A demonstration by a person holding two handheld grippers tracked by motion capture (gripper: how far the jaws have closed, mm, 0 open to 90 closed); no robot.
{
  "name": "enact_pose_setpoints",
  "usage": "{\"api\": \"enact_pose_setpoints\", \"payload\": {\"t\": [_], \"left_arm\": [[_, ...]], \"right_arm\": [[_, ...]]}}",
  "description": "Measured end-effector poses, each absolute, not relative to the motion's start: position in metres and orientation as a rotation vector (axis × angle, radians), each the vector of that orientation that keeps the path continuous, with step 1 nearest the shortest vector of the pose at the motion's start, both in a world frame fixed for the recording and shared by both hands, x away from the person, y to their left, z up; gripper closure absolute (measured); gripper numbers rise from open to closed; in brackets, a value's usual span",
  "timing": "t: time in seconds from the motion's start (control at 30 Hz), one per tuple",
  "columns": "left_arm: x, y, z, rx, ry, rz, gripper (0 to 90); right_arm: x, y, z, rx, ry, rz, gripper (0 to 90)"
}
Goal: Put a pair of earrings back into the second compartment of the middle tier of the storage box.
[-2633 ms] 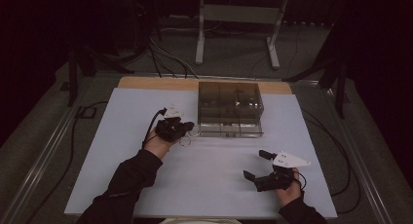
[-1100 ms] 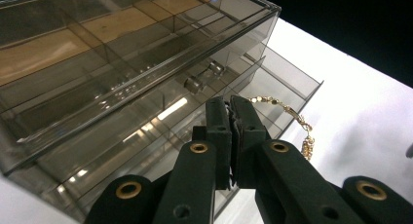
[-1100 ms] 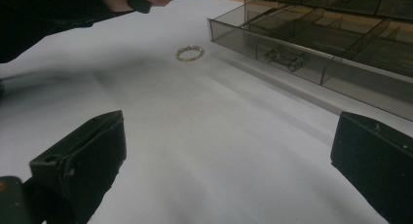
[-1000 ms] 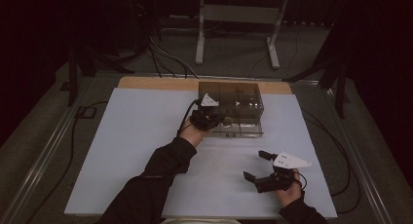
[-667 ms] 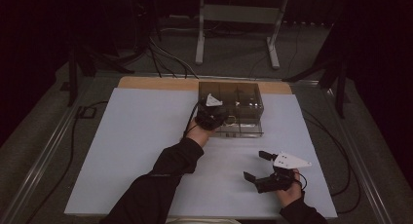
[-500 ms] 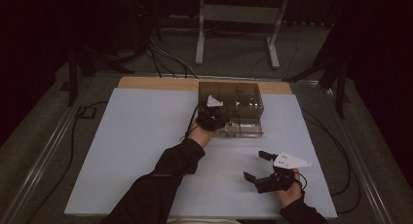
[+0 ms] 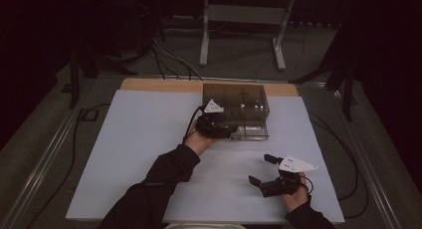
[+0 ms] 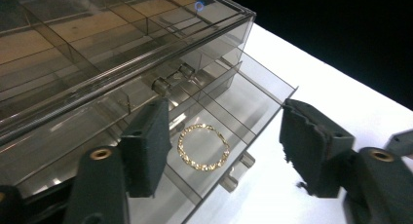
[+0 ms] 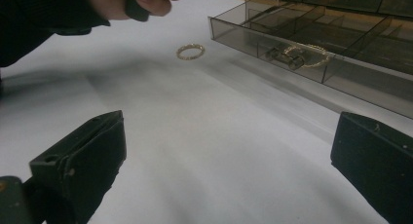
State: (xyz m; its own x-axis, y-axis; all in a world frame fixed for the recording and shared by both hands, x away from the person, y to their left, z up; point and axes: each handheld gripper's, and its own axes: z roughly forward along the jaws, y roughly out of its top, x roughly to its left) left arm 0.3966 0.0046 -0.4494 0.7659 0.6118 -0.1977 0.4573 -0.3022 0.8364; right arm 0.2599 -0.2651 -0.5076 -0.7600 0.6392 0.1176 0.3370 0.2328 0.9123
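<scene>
Left arm stretched forward; left gripper (image 7: 224, 127) over pulled-out drawer (image 8: 253, 95) of smoked organizer box (image 7: 236, 97), jaws just opening, nothing between pads. One gold bracelet (image 8: 203, 147) lies in drawer compartment below jaws. Right gripper (image 7: 263, 170) rests low near table's (image 7: 129, 139) front edge, jaws wide, empty. One gold ring (image 9: 190, 51) on table.

left gripper (image 8: 221, 153) just opening, right gripper (image 9: 229, 170) wide.
</scene>
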Motion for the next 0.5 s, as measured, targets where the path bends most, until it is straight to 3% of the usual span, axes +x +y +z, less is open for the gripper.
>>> {"api": "enact_pose_setpoints", "payload": {"t": [0.27, 0.5], "left_arm": [[0.386, 0.020, -0.439, 1.960, 0.774, 0.203, 22.0], [0.384, 0.043, -0.436, 1.968, 0.772, 0.193, 16.4]], "right_arm": [[0.260, -0.265, -0.508, 0.910, 2.229, 1.535, 0.0], [0.260, -0.265, -0.508, 0.911, 2.230, 1.535, 0.0]]}}
